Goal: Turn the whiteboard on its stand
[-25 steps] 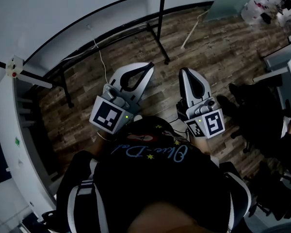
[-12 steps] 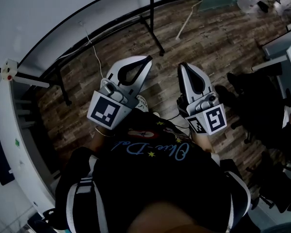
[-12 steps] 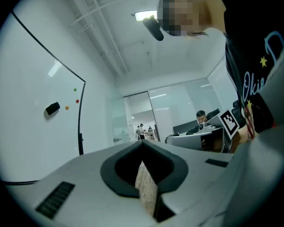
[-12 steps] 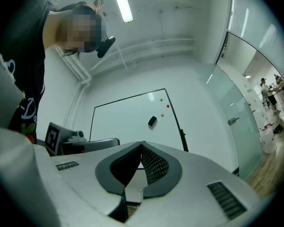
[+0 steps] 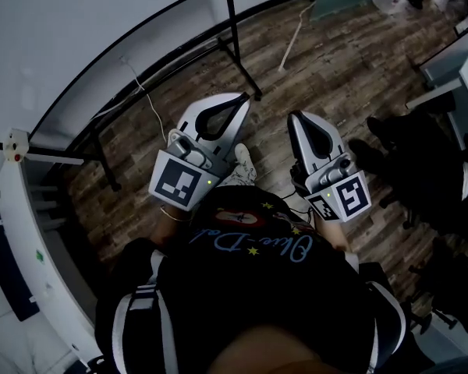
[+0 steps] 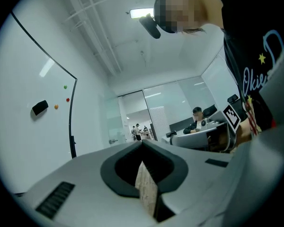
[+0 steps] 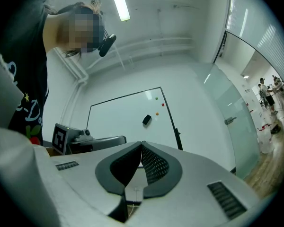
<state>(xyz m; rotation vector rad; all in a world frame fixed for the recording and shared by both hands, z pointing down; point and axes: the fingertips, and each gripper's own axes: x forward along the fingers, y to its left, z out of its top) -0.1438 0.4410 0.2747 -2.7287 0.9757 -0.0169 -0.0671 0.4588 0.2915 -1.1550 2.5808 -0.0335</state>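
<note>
The whiteboard (image 5: 86, 29) with its thin black frame fills the upper left of the head view, on a black stand (image 5: 235, 37) whose feet rest on the wooden floor. Both grippers hang in front of the person's chest, short of the board and touching nothing. My left gripper (image 5: 242, 100) is shut and empty. My right gripper (image 5: 296, 119) is also shut and empty. In the right gripper view the whiteboard (image 7: 123, 119) stands ahead with a black eraser (image 7: 146, 120) and small magnets on it. In the left gripper view the whiteboard (image 6: 33, 141) lies to the left.
A white cable (image 5: 144, 92) trails over the floor by the stand's foot (image 5: 109, 170). A white unit (image 5: 15, 232) stands at the left. Desks and dark chairs (image 5: 421, 170) crowd the right side, with a seated person (image 6: 197, 115) there. A glass partition (image 7: 236, 103) is further right.
The head view has shifted, so the stand's post and foot sit further left in the picture. A shoe now shows between the grippers. Both grippers stay shut and about level.
</note>
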